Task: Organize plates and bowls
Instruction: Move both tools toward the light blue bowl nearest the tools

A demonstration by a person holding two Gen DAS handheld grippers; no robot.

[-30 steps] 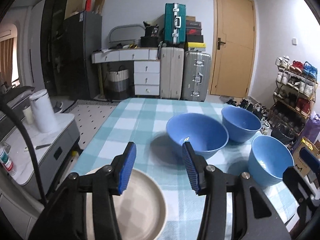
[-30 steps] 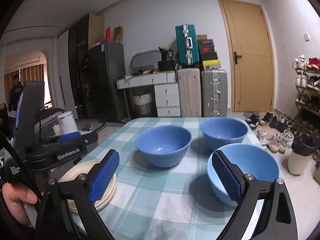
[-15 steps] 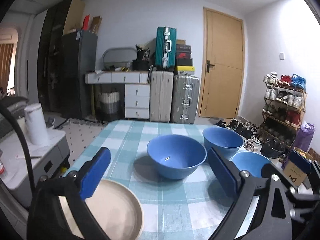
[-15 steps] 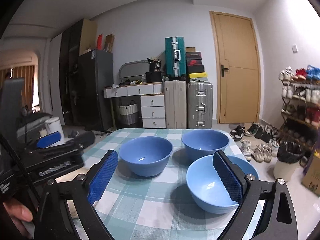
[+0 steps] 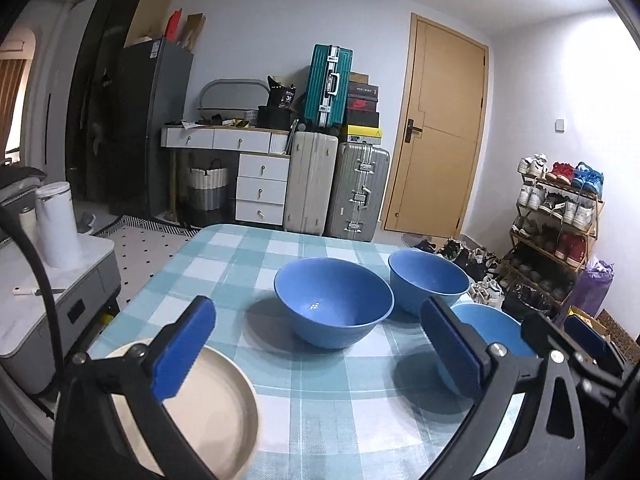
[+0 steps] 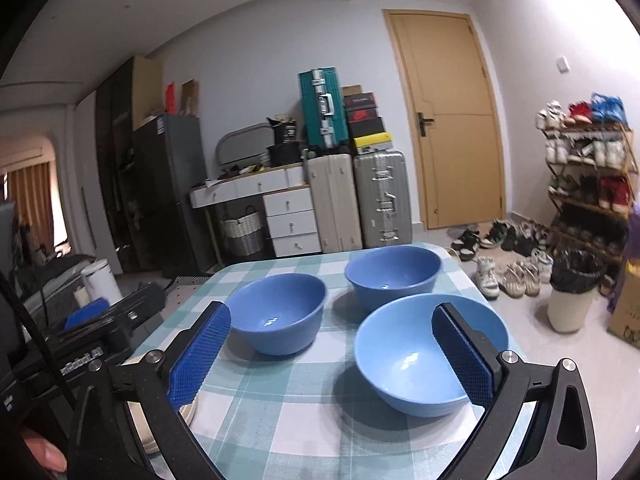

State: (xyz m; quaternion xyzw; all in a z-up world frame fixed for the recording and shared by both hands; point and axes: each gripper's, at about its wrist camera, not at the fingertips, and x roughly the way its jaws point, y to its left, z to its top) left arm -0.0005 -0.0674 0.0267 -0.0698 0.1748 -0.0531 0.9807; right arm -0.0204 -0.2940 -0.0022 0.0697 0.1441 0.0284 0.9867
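Three blue bowls stand on the teal check table (image 5: pixel 240 264): a middle bowl (image 5: pixel 332 300), a far right bowl (image 5: pixel 428 280) and a near right bowl (image 5: pixel 488 328). A stack of cream plates (image 5: pixel 192 412) sits at the near left corner. My left gripper (image 5: pixel 316 316) hovers over the near edge, above the plates and before the middle bowl. Its jaws are opening with nothing between them. My right gripper (image 6: pixel 331 312) hangs in front of the near bowl (image 6: pixel 412 352), clear of it. Its jaws are opening too, and they hold nothing.
A low white cabinet with a white canister (image 5: pixel 56 224) stands left of the table. Suitcases (image 5: pixel 336 184) and a drawer unit line the back wall. A shoe rack (image 5: pixel 560 216), loose shoes and a bin (image 6: pixel 568 296) lie to the right.
The left gripper's jaws have spread from about half to wide. The right gripper's jaws widened slightly. Both grippers drew back a little from the bowls; bowls and plates stayed put.
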